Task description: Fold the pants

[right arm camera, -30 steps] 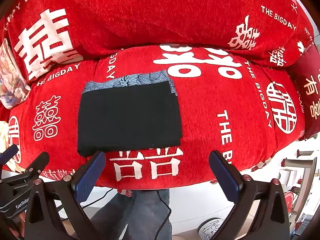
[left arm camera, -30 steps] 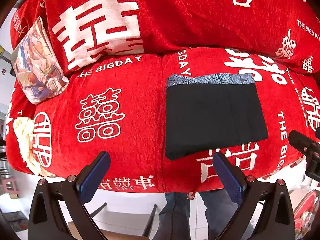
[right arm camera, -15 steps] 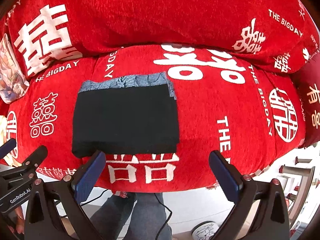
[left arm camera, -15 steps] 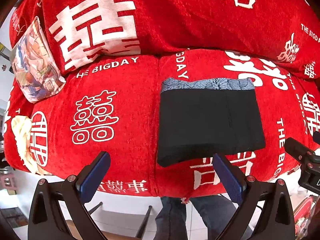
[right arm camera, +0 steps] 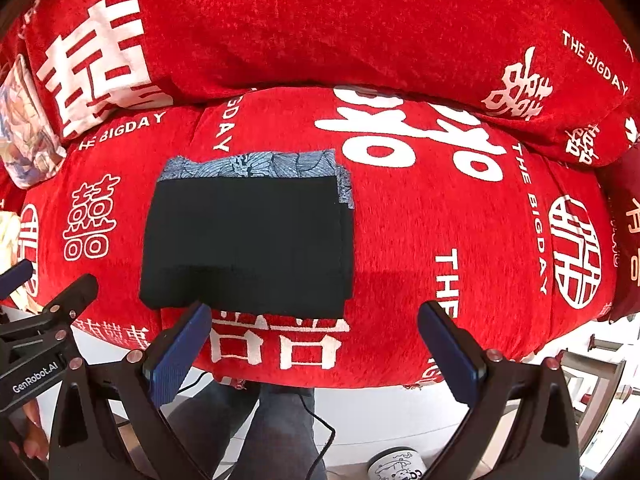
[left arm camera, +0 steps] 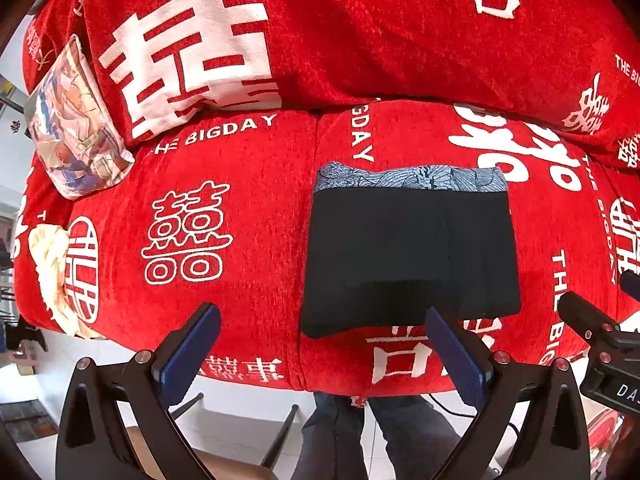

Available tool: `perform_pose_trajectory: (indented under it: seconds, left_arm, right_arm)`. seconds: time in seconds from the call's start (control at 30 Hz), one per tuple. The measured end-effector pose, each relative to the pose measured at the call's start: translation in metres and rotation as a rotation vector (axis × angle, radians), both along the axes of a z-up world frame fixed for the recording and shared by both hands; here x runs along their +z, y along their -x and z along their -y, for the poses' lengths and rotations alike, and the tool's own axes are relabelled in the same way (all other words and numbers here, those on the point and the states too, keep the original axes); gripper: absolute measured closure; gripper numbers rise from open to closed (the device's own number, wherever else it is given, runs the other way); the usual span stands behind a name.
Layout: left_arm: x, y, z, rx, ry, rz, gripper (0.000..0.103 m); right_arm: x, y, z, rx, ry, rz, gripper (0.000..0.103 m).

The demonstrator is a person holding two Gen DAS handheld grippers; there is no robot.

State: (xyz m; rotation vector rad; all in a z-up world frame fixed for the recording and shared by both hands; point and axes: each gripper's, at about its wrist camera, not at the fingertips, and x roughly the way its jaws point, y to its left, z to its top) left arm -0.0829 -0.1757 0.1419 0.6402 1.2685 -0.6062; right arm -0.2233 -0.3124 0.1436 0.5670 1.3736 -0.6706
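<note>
The black pants point(left arm camera: 408, 256) lie folded into a flat rectangle on the red sofa seat point(left arm camera: 240, 184), with a blue patterned band along the far edge. They also show in the right wrist view point(right arm camera: 248, 236). My left gripper point(left arm camera: 320, 344) is open and empty, held off the sofa's front edge below the pants' near left corner. My right gripper point(right arm camera: 312, 340) is open and empty, off the front edge below the pants' near right corner. Neither touches the pants.
The sofa backrest point(left arm camera: 320, 32) rises behind the seat. A printed cushion point(left arm camera: 76, 120) leans at the far left, with a cream cloth point(left arm camera: 48, 264) below it. The person's legs point(left arm camera: 380, 432) and a mug point(right arm camera: 396, 466) are below the sofa's front edge.
Both grippers have drawn back slightly from the sofa, still open. The folded pants have not moved on the seat.
</note>
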Motion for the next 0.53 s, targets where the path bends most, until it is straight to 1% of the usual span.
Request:
perform_pose_trajectory:
  seconds: [0.33, 0.47, 0.53]
  left_arm:
    - [0.002, 0.007, 0.007, -0.005, -0.009, 0.006, 0.001]
    - [0.006, 0.012, 0.008, -0.006, 0.025, 0.008, 0.001]
    - [0.007, 0.014, 0.009, -0.007, 0.026, 0.006, 0.001]
  right_arm:
    - [-0.005, 0.009, 0.010, -0.006, -0.025, 0.001, 0.000]
    - [-0.006, 0.012, 0.011, -0.002, -0.031, 0.001, 0.000]
    - [-0.006, 0.013, 0.011, -0.003, -0.032, 0.002, 0.000]
